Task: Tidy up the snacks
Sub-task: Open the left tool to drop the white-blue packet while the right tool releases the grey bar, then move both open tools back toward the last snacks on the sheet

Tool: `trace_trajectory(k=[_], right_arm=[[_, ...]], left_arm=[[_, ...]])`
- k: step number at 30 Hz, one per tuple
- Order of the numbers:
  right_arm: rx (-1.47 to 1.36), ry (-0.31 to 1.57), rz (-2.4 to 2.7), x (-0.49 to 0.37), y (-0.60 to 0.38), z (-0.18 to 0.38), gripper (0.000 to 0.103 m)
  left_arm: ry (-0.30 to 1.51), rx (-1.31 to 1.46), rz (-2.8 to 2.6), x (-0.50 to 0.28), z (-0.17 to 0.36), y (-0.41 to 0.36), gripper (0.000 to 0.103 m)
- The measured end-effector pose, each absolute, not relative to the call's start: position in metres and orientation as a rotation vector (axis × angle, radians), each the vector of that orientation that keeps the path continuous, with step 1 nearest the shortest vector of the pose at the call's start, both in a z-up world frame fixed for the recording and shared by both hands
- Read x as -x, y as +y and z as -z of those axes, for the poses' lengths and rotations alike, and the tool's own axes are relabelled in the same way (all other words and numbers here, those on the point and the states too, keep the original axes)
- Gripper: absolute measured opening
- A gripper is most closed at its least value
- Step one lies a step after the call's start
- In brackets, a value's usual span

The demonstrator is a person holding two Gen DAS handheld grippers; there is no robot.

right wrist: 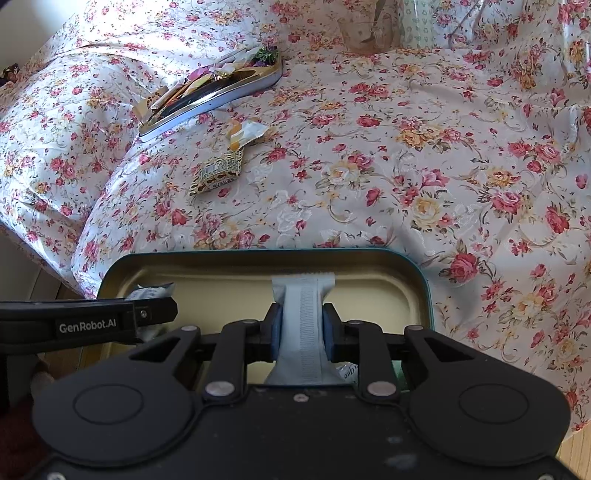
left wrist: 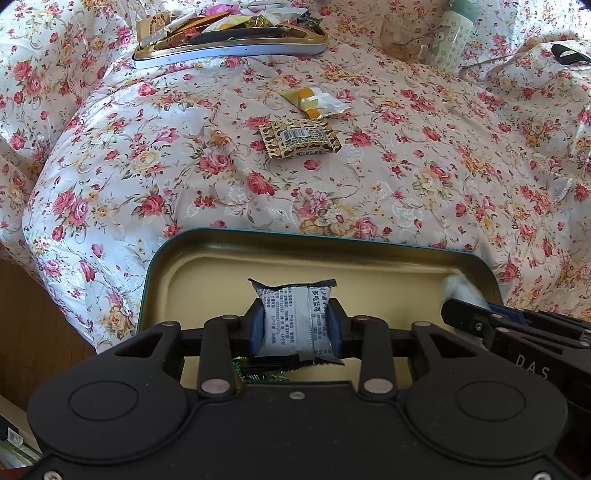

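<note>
My left gripper (left wrist: 295,325) is shut on a silver-and-black snack packet (left wrist: 293,314) and holds it over a gold-lined tin tray with a teal rim (left wrist: 332,240). My right gripper (right wrist: 303,328) is shut on a white snack packet (right wrist: 303,314) over the same tray (right wrist: 417,295). Each gripper shows at the edge of the other's view. A green wrapper (left wrist: 258,373) lies in the tray under the left gripper. Two loose snacks lie on the floral cloth farther out: a brown patterned packet (left wrist: 299,138) (right wrist: 218,173) and a white-and-yellow packet (left wrist: 314,101) (right wrist: 245,133).
A second tin (left wrist: 229,46) (right wrist: 210,92) heaped with mixed snacks sits at the back. A glass cup (left wrist: 404,35) and a pale green owl mug (left wrist: 452,40) stand at the back right. The cloth drops off at the left, where wooden floor (left wrist: 33,332) shows.
</note>
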State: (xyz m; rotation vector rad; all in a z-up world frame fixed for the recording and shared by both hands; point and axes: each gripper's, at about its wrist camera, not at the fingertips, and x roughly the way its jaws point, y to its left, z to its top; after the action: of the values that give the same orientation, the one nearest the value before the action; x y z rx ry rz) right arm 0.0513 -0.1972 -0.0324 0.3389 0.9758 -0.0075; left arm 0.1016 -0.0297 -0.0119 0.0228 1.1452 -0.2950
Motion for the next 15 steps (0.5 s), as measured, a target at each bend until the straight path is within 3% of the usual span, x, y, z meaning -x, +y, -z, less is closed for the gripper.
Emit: trace_trajectory(k=[15], right_arm=[[-0.334, 0.957, -0.011, -0.0505, -0.1964, 0.0275, 0.025]], left_arm=[[1.114, -0.037, 0.285, -0.0989, 0.0079, -0.0289, 0.044]])
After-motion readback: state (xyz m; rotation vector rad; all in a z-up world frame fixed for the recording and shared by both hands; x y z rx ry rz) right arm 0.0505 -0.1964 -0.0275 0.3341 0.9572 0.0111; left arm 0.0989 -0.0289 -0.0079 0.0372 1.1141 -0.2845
